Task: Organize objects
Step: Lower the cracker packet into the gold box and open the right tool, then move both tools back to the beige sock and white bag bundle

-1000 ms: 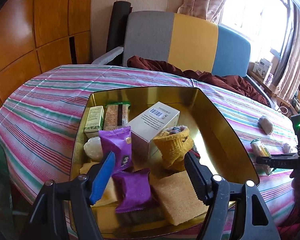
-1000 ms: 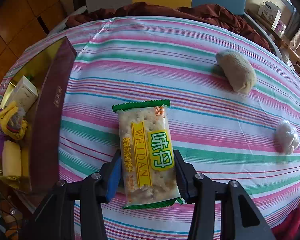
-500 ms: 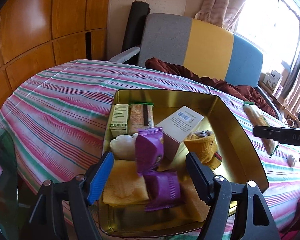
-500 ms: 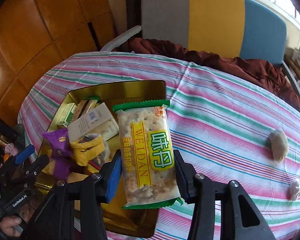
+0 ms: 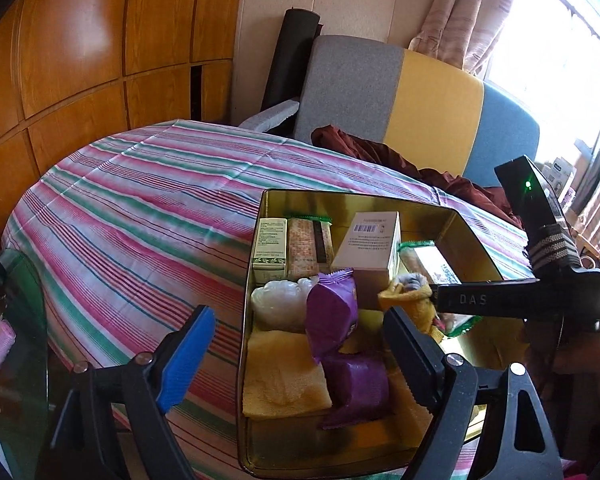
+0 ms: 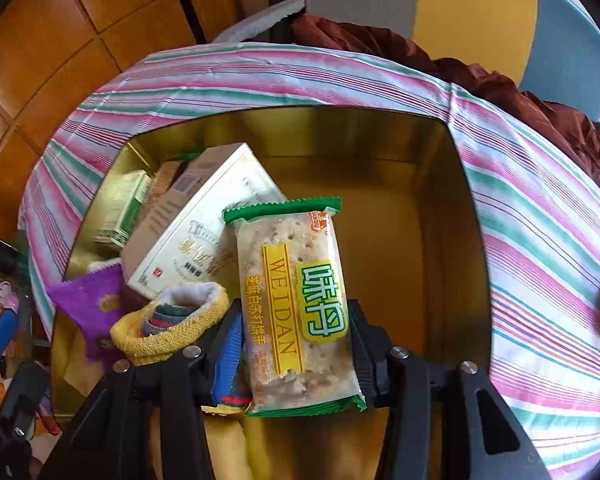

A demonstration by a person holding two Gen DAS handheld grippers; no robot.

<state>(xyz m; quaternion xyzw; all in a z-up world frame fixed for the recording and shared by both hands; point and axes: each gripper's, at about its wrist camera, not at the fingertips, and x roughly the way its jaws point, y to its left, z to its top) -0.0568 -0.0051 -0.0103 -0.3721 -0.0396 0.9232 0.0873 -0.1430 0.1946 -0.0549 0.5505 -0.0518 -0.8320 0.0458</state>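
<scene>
Above the open right half of the gold tin (image 6: 452,216), the right gripper (image 6: 296,356) is clamped on the cracker packet (image 6: 296,300), gripping it by its long sides with the packet's top pointing toward the tin's far wall. The bare floor of the tin lies directly under the packet, so a release here would probably land it inside.

The likeliest trouble is on the left: the yellow sock (image 6: 168,328) sits just beside the gripper's blue finger, and the white box (image 6: 204,232) leans at a tilt behind it. A descent drifting that way could snag the sock's cuff or tip the box onto the purple packets (image 5: 332,316). Let go too high, the packet may land on edge against the wall, or its crackers may crack.

The left gripper (image 5: 296,356) hovers at the tin's near left corner; its jaws have just been opening and stand wide with nothing pressed between them, one finger outside the rim. It could knock the tin if it drops.

Elsewhere inside are a second cracker packet (image 5: 308,244), a small green box (image 5: 270,248) and yellow cloths (image 5: 280,372). The striped surface (image 5: 140,208) carries the tin.
</scene>
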